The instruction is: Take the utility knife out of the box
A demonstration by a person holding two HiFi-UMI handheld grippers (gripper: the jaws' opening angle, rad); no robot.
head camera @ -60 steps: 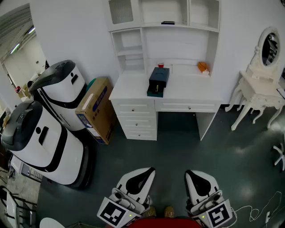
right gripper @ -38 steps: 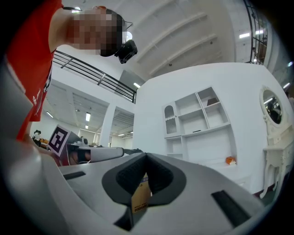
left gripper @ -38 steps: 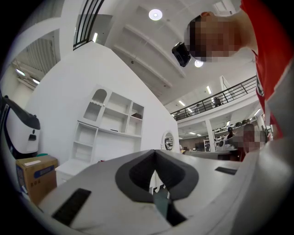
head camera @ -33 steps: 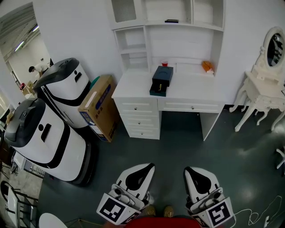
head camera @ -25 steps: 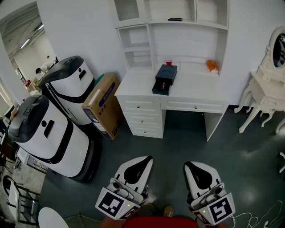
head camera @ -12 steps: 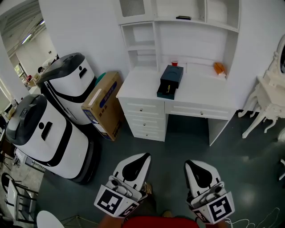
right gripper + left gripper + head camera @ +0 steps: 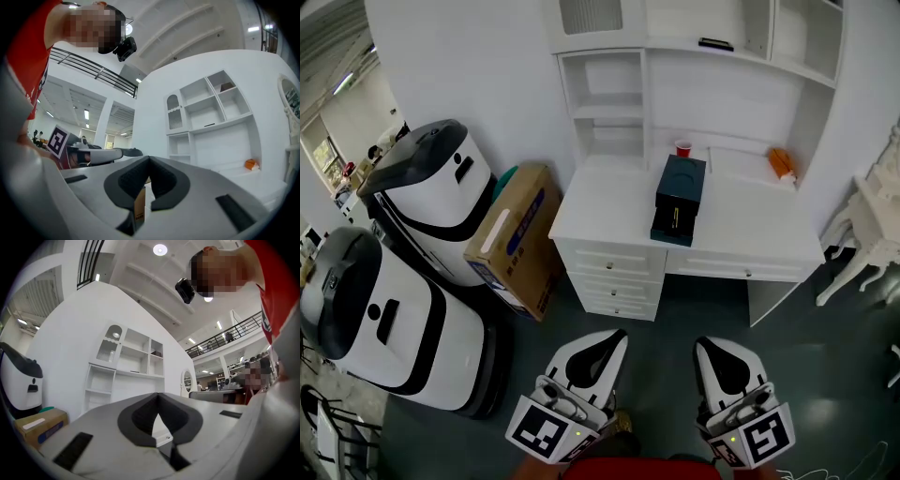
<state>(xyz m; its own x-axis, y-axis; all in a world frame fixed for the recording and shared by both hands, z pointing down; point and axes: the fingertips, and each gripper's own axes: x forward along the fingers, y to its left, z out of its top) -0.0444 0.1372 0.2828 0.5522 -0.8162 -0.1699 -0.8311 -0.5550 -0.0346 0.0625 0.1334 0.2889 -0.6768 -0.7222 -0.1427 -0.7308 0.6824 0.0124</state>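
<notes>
Just the approach step here. Holding left gripper (image 7: 615, 339) and right gripper (image 7: 706, 349) pinched shut, empty, well short of dark box (image 7: 680, 200) on white desk (image 7: 605, 204). Can't spot utility knife, presumably inside. Next: close in, open jaws.

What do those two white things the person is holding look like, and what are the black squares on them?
They are hand-held tools. The left gripper and the right gripper each have a smooth white shell that tapers to a point, with black padding lining the jaws. At the back of each sits a cube printed with black-and-white square markers. The person wears a red top.
</notes>
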